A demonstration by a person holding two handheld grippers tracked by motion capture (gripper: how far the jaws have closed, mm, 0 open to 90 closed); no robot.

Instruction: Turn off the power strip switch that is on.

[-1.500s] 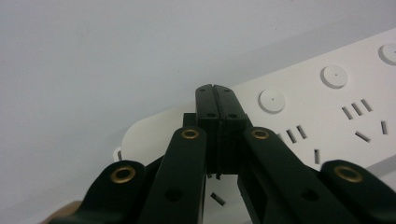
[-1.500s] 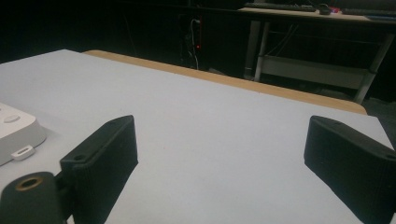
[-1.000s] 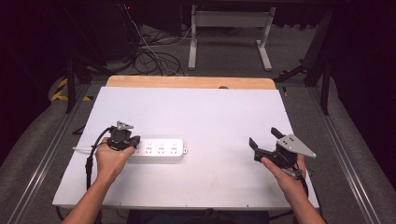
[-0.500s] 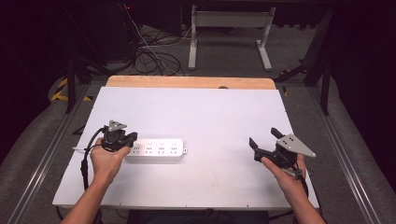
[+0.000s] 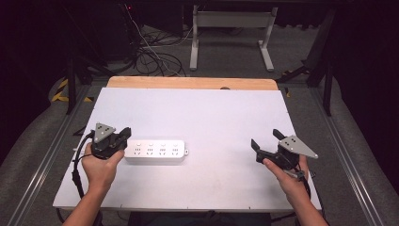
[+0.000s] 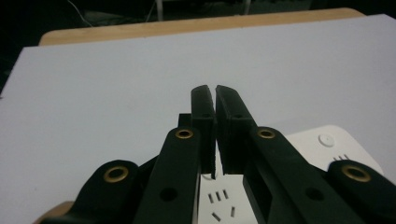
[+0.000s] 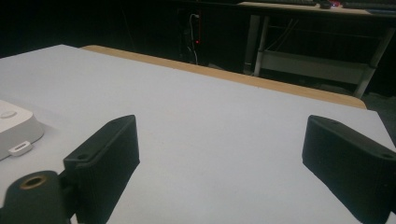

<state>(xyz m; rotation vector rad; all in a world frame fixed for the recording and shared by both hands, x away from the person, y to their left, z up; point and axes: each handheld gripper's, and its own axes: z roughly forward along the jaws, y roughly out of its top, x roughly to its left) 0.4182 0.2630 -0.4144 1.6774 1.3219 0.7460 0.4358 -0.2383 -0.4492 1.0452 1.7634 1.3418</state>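
The white table [image 5: 221, 117] is evenly lit from above, while the surroundings are left nearly black. Soft shadows are cast (faint ones). Near jaws are rendered blurred; the high view is grainy.

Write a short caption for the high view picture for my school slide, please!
A person's shut left gripper hovers at a white power strip's end while the open right gripper waits apart.

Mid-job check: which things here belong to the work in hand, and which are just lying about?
In the job:
- white power strip
- left gripper, jaws shut with nothing between them, over the strip's left end
- right gripper, jaws open, apart from the strip

Lying about:
- cables on the floor beyond the table
- metal frame behind
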